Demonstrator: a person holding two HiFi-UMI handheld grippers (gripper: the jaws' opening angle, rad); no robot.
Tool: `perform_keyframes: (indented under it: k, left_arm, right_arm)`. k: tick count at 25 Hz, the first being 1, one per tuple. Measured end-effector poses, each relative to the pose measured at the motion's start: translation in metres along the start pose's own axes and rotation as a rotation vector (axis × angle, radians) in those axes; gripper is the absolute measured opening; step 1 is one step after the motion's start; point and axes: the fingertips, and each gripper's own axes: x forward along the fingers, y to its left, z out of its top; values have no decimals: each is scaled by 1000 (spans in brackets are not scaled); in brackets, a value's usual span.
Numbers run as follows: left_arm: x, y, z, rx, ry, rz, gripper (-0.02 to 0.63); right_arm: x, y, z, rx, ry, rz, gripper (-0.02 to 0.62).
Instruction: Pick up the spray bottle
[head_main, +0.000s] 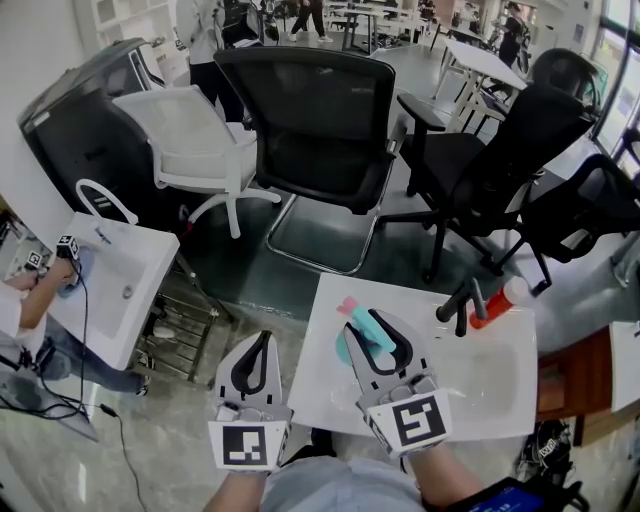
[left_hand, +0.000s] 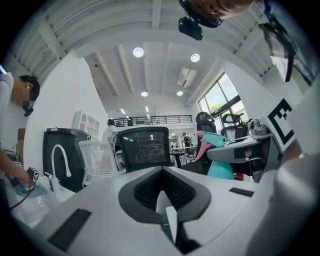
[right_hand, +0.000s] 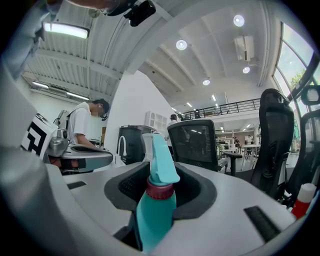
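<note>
Pinching the teal spray bottle (right_hand: 152, 215) by its smooth plastic body, below the red collar, the right gripper's (head_main: 380, 330) ribbed black fingers hold it upright over the glossy white table (head_main: 480, 385), probably for a clean lift. The left gripper (head_main: 258, 345) idles alongside, fingers pressed together, empty.

I see a white bench (head_main: 325, 395) with a shallow basin (head_main: 490, 375) sunk in it. At its far edge stands a black tap (head_main: 460, 302), a red, white-capped bottle (head_main: 497, 304) just beside it.
</note>
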Motion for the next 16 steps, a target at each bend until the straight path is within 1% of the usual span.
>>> perform_keyframes:
  k: [4,8,11,12,16]
  left_arm:
    - [1,-2,5,-23,-12,-4,17]
    - [-1,-5,7,-29,-7,-4,17]
    - [-1,-6,8,5,-18,-7,17]
    - [-1,-6,9,1,-18,-7,16]
    - [-4,-10,10,-64,-24,-2,16]
  right_arm:
    - [0,1,0,4,1,3,149]
    - [-3,0,2,7,-5,3,149]
    - [-5,-1,3,7,-8,4,149]
    - [-6,-1,3,6,-8,4,149]
    - [-9,0,1,5,-10,1,149]
